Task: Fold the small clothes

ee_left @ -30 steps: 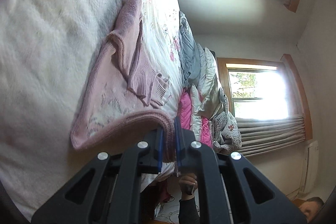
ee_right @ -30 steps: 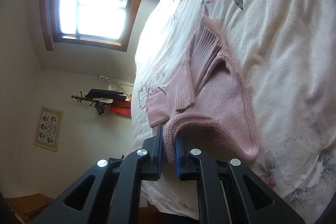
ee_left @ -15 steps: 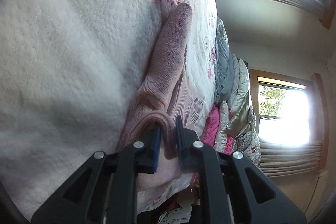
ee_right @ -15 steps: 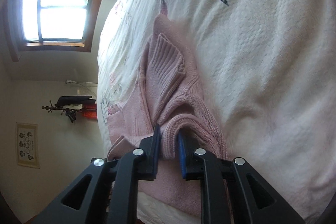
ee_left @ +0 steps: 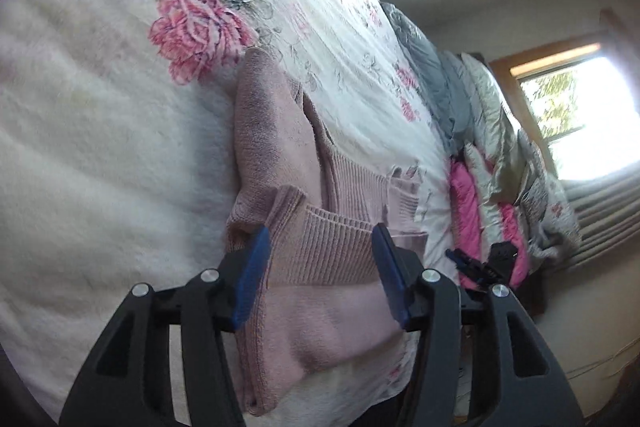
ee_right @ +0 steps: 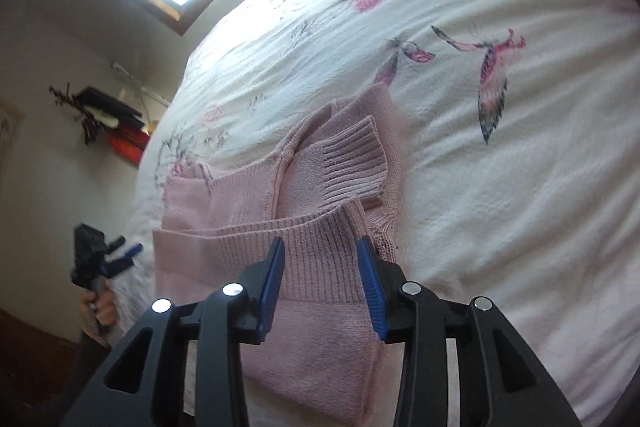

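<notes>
Bed [ee_left: 100, 147], white floral cover, biggest thing in both views; serves as the flat folding surface. Pink sweater [ee_left: 312, 267] lying on it near the bed's near edge, folded over on itself, ribbed hem [ee_right: 304, 251] laid across the body, one sleeve cuff [ee_right: 352, 163] resting on top just beyond the hem. Layers stacked so, probably because the bottom half is meant to sit doubled over the upper half; fold looks mostly done, maybe one tidy-up or pat left.

Pile of bedding [ee_left: 480, 155], grey and pink, at the far side of the bed from the sweater, well apart. Plenty of bare cover around the sweater on the flower side; less room on the near side, where the bed edge drops off close to the folded bundle.

Left gripper [ee_left: 320, 275] low over the sweater, fingers spread wide, nothing pinched, blue pads [ee_left: 252, 279] straddling the ribbed band. Right gripper [ee_right: 322, 283] same: fingers spread, hem between them but not clamped. Left gripper also visible in the right view, off the bed edge, held by a hand [ee_right: 98, 307].

Risk: bundle near the edge, could slip off if nudged.
</notes>
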A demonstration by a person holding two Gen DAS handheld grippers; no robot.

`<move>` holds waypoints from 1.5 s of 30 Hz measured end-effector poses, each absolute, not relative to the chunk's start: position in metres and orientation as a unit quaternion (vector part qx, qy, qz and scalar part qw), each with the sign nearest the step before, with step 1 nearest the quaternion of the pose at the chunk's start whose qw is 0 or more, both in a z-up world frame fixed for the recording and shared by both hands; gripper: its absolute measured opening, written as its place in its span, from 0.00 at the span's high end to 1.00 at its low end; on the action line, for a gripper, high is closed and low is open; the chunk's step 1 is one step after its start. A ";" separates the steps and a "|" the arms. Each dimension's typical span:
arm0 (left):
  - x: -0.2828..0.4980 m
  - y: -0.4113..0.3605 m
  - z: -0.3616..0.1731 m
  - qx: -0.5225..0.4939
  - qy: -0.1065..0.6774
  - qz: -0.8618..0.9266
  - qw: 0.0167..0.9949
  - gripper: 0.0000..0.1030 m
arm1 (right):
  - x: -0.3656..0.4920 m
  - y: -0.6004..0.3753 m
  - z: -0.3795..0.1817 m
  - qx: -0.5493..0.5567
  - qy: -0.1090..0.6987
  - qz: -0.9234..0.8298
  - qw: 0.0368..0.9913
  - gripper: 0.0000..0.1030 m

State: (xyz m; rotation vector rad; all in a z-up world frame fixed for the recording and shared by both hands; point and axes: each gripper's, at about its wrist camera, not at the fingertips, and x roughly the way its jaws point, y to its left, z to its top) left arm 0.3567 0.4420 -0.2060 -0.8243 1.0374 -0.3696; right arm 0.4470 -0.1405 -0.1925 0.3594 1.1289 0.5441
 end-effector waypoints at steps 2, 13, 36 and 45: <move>0.365 0.433 -0.206 -0.340 0.494 -0.167 0.783 0.49 | 0.448 -0.123 -0.197 0.109 0.528 0.254 0.803 0.60; 0.399 0.395 -0.221 -0.210 0.542 -0.153 0.799 0.42 | 0.463 -0.100 -0.229 0.013 0.531 0.266 0.804 0.60; 0.366 0.415 -0.191 -0.249 0.465 -0.190 0.828 0.96 | 0.444 -0.107 -0.189 0.009 0.482 0.281 0.830 0.91; 0.395 0.428 -0.133 -0.249 0.419 -0.200 0.850 0.96 | 0.468 -0.113 -0.125 0.038 0.441 0.267 0.856 0.92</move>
